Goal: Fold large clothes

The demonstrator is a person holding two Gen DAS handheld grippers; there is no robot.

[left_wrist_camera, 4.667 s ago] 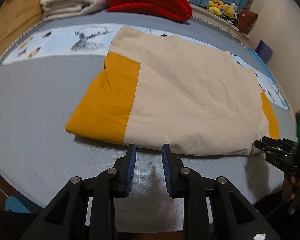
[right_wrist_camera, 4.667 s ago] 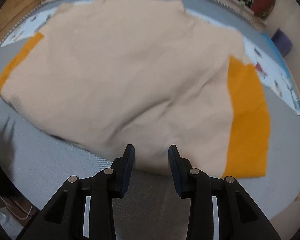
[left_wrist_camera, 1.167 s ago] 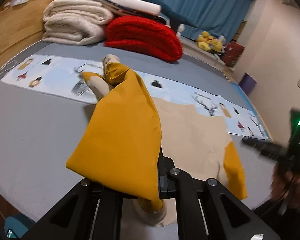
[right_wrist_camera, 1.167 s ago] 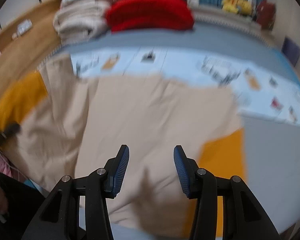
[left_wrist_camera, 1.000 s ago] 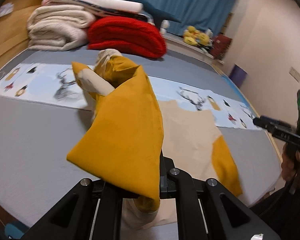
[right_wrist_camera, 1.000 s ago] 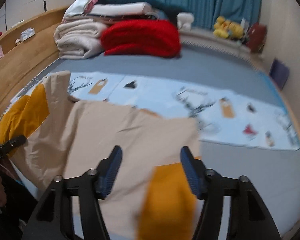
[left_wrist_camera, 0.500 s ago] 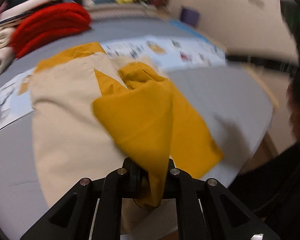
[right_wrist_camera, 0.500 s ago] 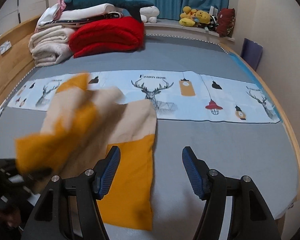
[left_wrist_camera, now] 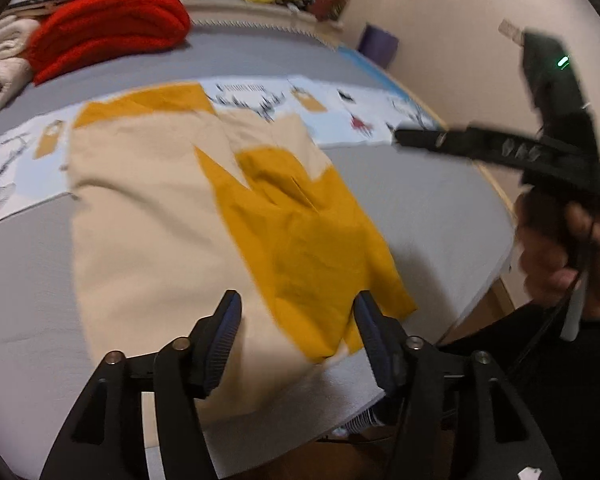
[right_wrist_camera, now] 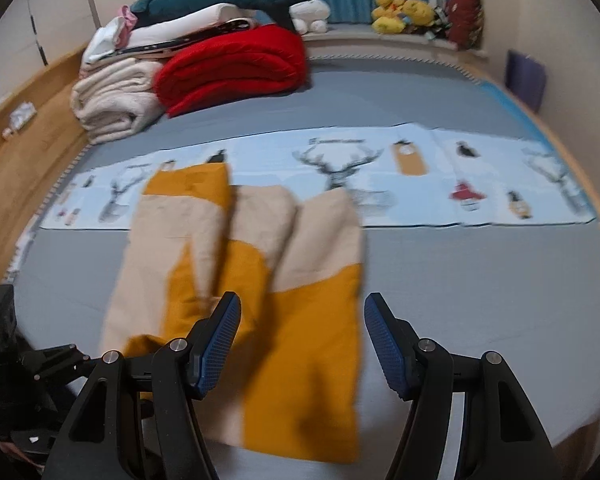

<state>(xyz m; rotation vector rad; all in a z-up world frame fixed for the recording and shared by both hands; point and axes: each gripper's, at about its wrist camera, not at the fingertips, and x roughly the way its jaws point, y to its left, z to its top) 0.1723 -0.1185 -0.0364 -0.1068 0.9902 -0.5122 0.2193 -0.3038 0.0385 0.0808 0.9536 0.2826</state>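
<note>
A beige and mustard-yellow garment (left_wrist_camera: 172, 216) lies folded on the grey bed (left_wrist_camera: 28, 264); its yellow sleeve (left_wrist_camera: 300, 240) rests rumpled across the beige body. My left gripper (left_wrist_camera: 296, 332) is open and empty just above the garment's near edge. My right gripper (right_wrist_camera: 300, 340) is open and empty, held above the near yellow part of the garment (right_wrist_camera: 300, 340). The right gripper also shows in the left wrist view (left_wrist_camera: 500, 148) at the right, raised above the bed. The left gripper's body shows at the lower left of the right wrist view (right_wrist_camera: 40, 364).
A red blanket (right_wrist_camera: 236, 64) and folded white blankets (right_wrist_camera: 112, 96) are stacked at the bed's far left. A light blue printed strip (right_wrist_camera: 420, 172) crosses the bed behind the garment. Plush toys (right_wrist_camera: 404, 10) sit on the far ledge. The bed's edge (left_wrist_camera: 492, 264) is at the right.
My left gripper carried the yellow sleeve over the beige body, then opened and let it go. The sleeve now lies on the garment. My right gripper stayed open and pulled back.
</note>
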